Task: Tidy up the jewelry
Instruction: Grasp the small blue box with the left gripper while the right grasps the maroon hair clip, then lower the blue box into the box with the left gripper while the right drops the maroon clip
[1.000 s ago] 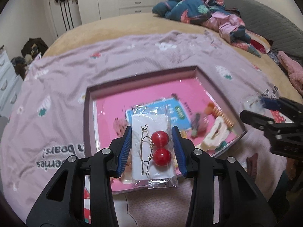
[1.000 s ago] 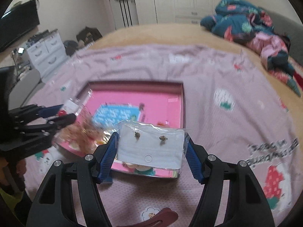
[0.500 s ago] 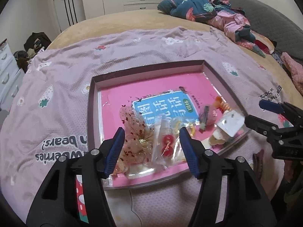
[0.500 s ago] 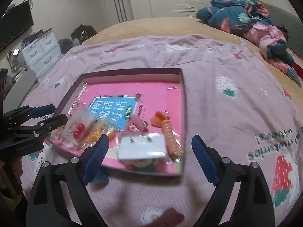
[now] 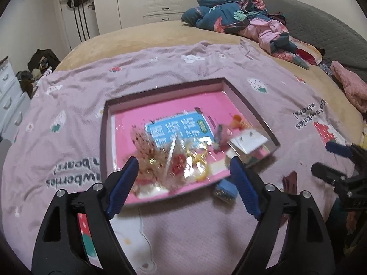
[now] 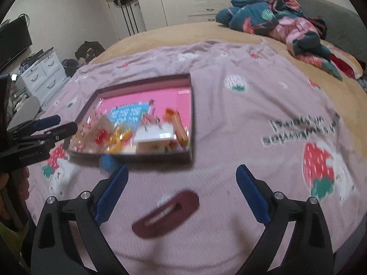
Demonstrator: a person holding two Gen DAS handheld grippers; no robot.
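Note:
A shallow pink-lined box [image 5: 162, 89] [image 6: 192, 105] lies on the bed and holds several jewelry packets. A clear bag with red ball earrings [image 5: 177, 160] [image 6: 102, 136] and a white card with stud earrings [image 5: 248, 139] [image 6: 156, 133] lie in it. My left gripper [image 5: 183, 176] is open and empty, just above the box's near edge. My right gripper [image 6: 181, 183] is open and empty, drawn back from the box. A dark red hair clip [image 6: 166, 213] lies on the blanket between its fingers. A small blue item [image 5: 226, 189] [image 6: 107, 162] lies outside the box's near edge.
The pink strawberry-print blanket [image 5: 68, 91] [image 6: 275, 96] covers the bed. Crumpled bedding [image 5: 240, 11] [image 6: 275, 16] is heaped at the far right. A white dresser [image 6: 43, 73] stands at the left beyond the bed edge.
Both grippers have opened and let their earring packets drop into the box, then pulled back toward me. The right gripper has moved furthest, bringing the hair clip into view.

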